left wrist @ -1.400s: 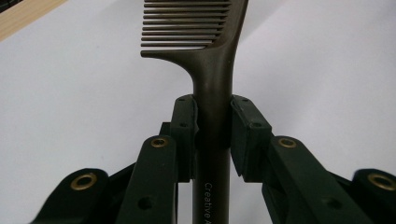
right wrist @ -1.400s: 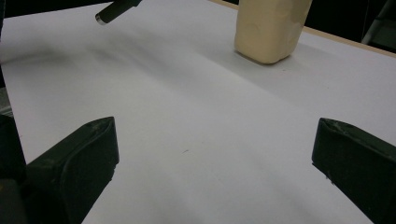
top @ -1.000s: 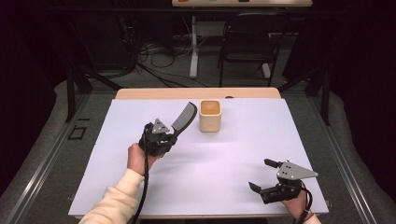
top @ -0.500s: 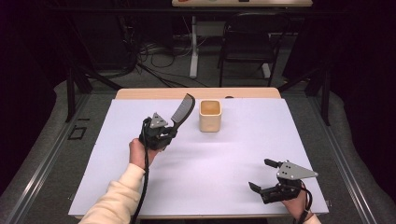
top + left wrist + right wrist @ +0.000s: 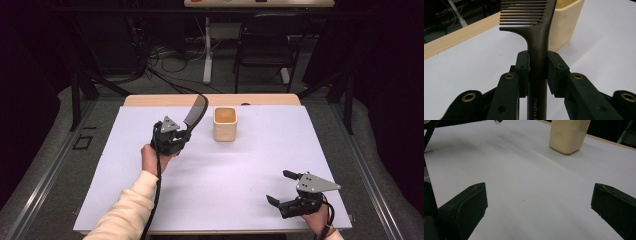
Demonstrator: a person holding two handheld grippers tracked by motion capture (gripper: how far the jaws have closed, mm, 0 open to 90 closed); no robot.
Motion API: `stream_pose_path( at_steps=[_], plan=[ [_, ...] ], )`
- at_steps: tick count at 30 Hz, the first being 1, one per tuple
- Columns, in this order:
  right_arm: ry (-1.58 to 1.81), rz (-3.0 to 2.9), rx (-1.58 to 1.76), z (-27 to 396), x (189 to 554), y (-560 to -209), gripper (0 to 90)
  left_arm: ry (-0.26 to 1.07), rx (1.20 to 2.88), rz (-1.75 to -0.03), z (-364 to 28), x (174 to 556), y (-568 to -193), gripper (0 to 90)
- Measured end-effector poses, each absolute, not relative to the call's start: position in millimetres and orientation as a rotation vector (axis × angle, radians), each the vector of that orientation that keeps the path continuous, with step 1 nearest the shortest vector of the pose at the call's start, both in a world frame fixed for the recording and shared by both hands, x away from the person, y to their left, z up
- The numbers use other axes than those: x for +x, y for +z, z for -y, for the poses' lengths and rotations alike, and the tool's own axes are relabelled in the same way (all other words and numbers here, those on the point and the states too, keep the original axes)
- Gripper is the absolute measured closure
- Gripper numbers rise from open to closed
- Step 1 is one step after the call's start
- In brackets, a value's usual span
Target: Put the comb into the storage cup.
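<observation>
Jaws of the left gripper (image 5: 537,75) are clamped on the comb (image 5: 537,37) handle (teeth ahead), cup (image 5: 564,22) just beyond; right gripper (image 5: 537,202) is held apart.

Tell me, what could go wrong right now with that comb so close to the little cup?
The left tool pinches the comb only at its narrow handle, so the long toothed end could twist or slip in the grip. The cream cup stands free on the white sheet, and nothing steadies it, since the right tool rests open far away. If the comb is headed for the cup, a bump on the rim might tip or push it.
</observation>
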State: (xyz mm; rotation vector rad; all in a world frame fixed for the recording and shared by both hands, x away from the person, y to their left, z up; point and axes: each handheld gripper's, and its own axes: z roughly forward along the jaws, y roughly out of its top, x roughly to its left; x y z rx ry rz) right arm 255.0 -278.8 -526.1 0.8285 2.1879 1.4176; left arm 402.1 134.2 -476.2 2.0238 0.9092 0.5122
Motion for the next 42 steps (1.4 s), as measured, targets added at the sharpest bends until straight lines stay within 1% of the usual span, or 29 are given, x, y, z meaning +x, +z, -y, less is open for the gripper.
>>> stream_pose_path(
  at_steps=[17, 38, 42],
  plan=[
    [1.412, -2.189, 0.829, 279, 255, -526, 0.1, 0.506, 1.960, -0.894, -132, 418, -467, 72.7],
    [1.411, -2.196, 0.827, 278, 256, -526, 0.1, 0.497, 1.942, -0.847, -121, 431, -455, 72.7],
    [1.409, -2.198, 0.833, 278, 256, -527, 0.1, 0.510, 1.961, -0.832, -118, 434, -451, 72.7]
  ],
)
